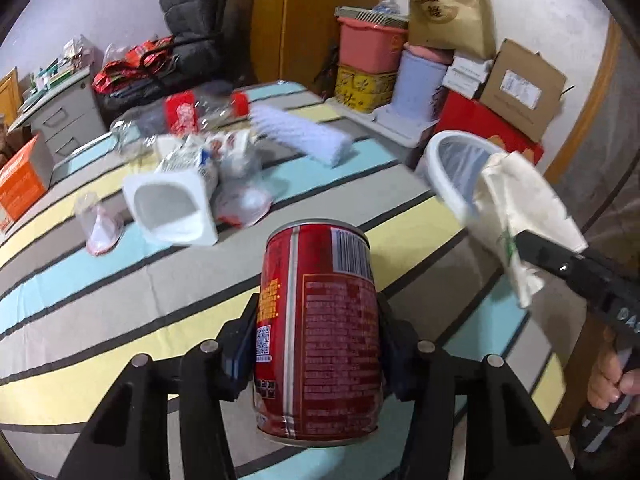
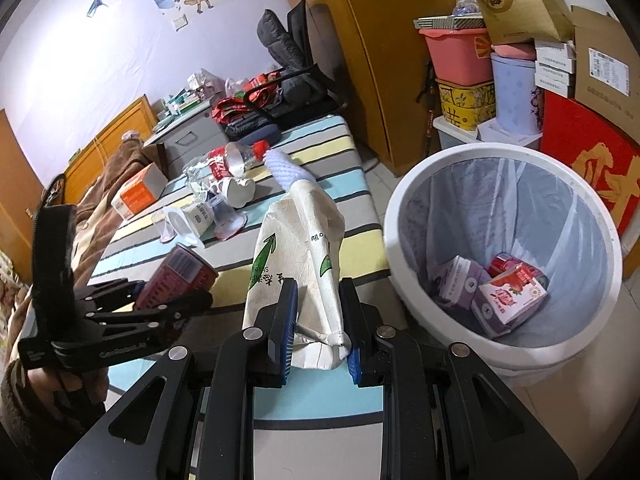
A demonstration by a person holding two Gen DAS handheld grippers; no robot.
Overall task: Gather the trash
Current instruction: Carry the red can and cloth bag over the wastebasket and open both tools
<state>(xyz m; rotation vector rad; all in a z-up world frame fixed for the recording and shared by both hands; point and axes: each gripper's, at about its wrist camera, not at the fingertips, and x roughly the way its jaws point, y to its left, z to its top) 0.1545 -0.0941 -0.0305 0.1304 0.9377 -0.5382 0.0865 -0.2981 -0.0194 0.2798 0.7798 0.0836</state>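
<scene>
Two tongs gripping trash, left [image 1: 318, 344] red can [image 1: 320, 328], right [image 2: 318, 332] crumpled white paper bag [image 2: 298, 256]

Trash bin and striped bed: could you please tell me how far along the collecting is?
Partly done. The white bin already holds cartons. In hand: the left gripper clamps a red can, and the right gripper clamps a crumpled paper bag. Left on the bed: a plastic bottle, white cups and wrappers.

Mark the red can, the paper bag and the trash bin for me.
red can [image 1: 320, 320]: left wrist view, middle of its label side.
paper bag [image 2: 298, 248]: right wrist view, middle of its printed face.
trash bin [image 2: 394, 216]: right wrist view, left part of its white rim.
</scene>
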